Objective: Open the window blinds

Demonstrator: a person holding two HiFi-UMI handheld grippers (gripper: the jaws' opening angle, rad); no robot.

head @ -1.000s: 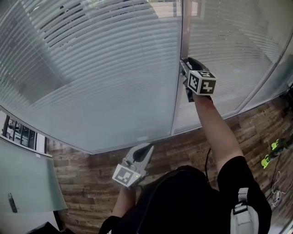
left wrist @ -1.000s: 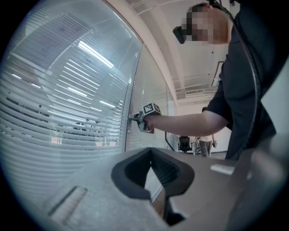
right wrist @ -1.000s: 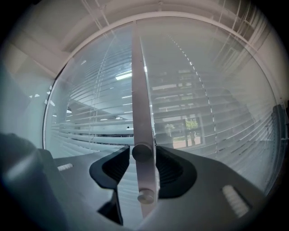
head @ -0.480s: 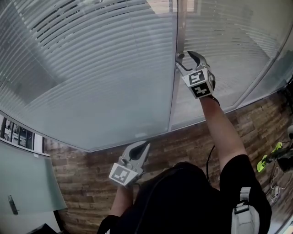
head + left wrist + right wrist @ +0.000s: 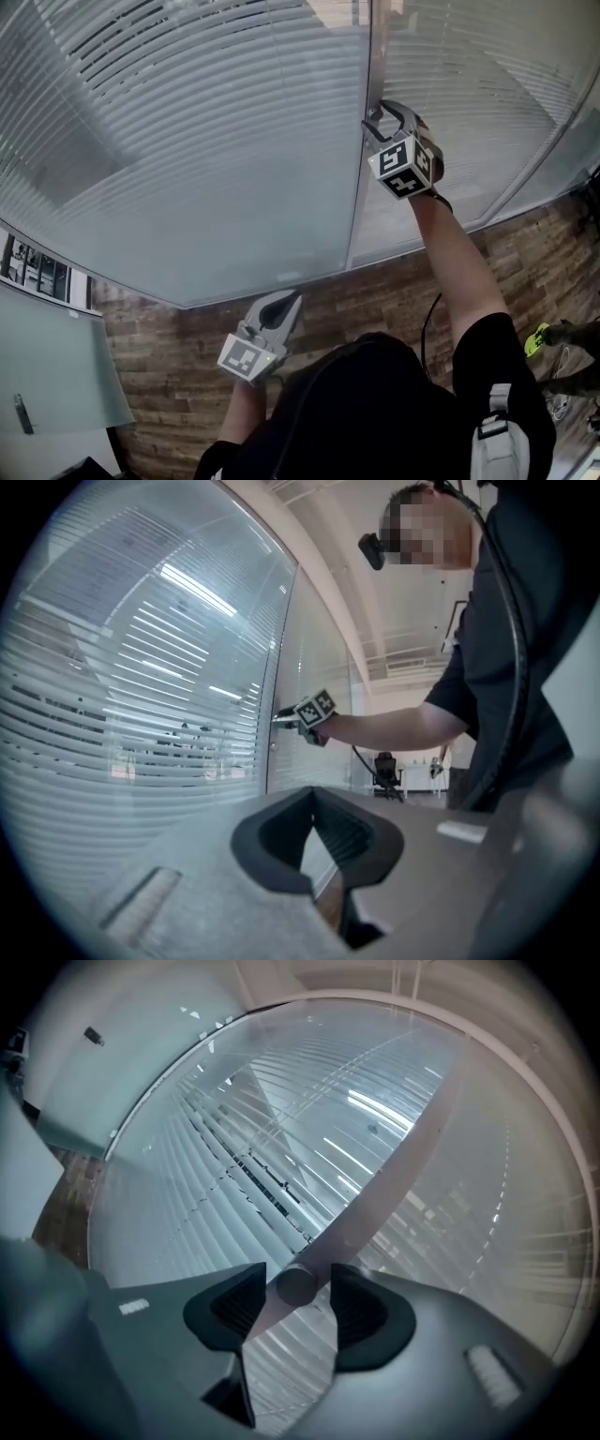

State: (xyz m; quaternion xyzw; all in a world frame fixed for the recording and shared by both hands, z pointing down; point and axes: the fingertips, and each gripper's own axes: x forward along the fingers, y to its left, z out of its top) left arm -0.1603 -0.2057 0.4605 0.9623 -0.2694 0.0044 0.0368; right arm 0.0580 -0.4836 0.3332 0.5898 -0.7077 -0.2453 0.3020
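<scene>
White slatted blinds (image 5: pixel 187 141) hang behind the glass panels, with a grey post (image 5: pixel 361 187) between two panes. A small round knob (image 5: pixel 296 1282) sticks out of that post. My right gripper (image 5: pixel 380 117) reaches level to it. In the right gripper view the knob sits between the jaws of the right gripper (image 5: pixel 298 1290) with a thin gap at each pad; the jaws have just been closing around it. My left gripper (image 5: pixel 286 305) hangs low in front of the glass, shut and empty, also seen as the left gripper (image 5: pixel 314 803) in its own view.
Wood-plank floor (image 5: pixel 375 300) runs along the foot of the glass wall. A pale frosted panel (image 5: pixel 56 366) stands at the lower left. A person's bright shoe (image 5: pixel 542 337) shows at the right edge. An office chair (image 5: pixel 384 771) stands far off.
My right gripper has rolled about its own axis at the knob, so its marker cube faces differently, and its jaws stand wider than a second ago. The left gripper has hardly moved.
</scene>
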